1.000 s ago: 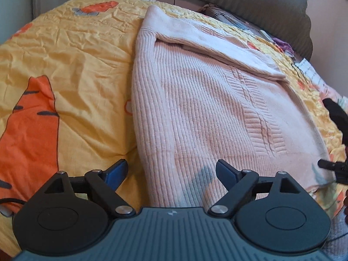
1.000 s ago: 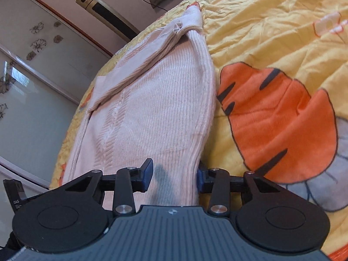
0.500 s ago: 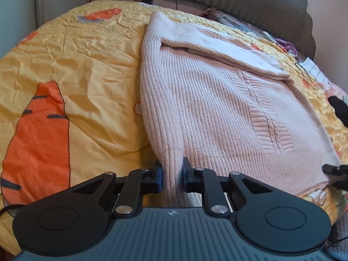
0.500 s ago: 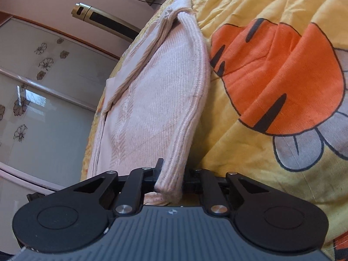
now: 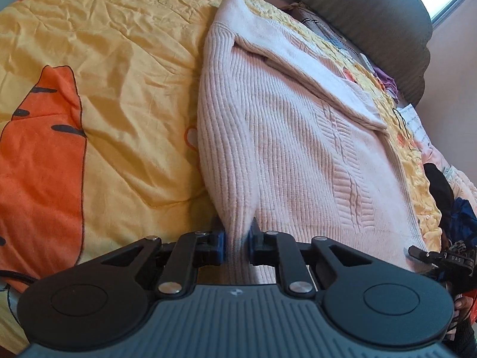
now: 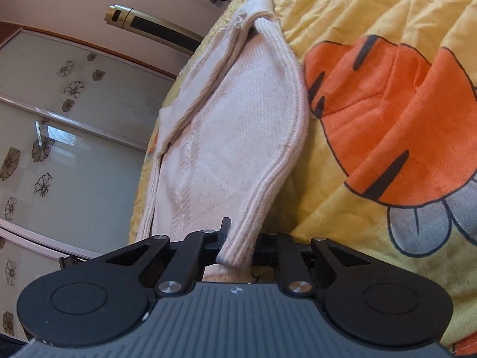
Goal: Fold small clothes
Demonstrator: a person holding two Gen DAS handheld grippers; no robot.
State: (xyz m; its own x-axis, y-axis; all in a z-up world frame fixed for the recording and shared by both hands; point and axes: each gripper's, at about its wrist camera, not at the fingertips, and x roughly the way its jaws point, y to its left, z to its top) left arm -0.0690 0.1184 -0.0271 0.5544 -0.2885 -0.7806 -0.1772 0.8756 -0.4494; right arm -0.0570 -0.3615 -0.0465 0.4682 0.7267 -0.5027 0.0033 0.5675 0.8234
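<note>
A pale pink ribbed knit sweater (image 5: 298, 137) lies on a yellow bedspread (image 5: 104, 74), with one sleeve folded across its top. My left gripper (image 5: 237, 238) is shut on the sweater's near left corner, and the fabric is pinched between the blue pads. In the right wrist view the same sweater (image 6: 238, 137) stretches away from me. The jaws of my right gripper (image 6: 238, 238) are closing, and their pads press on the sweater's ribbed edge, which rises off the bed. A tip of the right gripper (image 5: 417, 253) shows at the sweater's far near corner.
The bedspread (image 6: 372, 15) has orange cartoon prints. A grey padded headboard (image 5: 372, 15) stands behind the bed. Loose dark and coloured clothes (image 5: 456, 208) lie on its right side. Frosted sliding doors (image 6: 59, 149) and a gold and black column (image 6: 149, 26) stand beyond the bed.
Both grippers went from open around the sweater's near edge to shut on it. The pinched corners now lift off the bed, and both views have rolled slightly.
</note>
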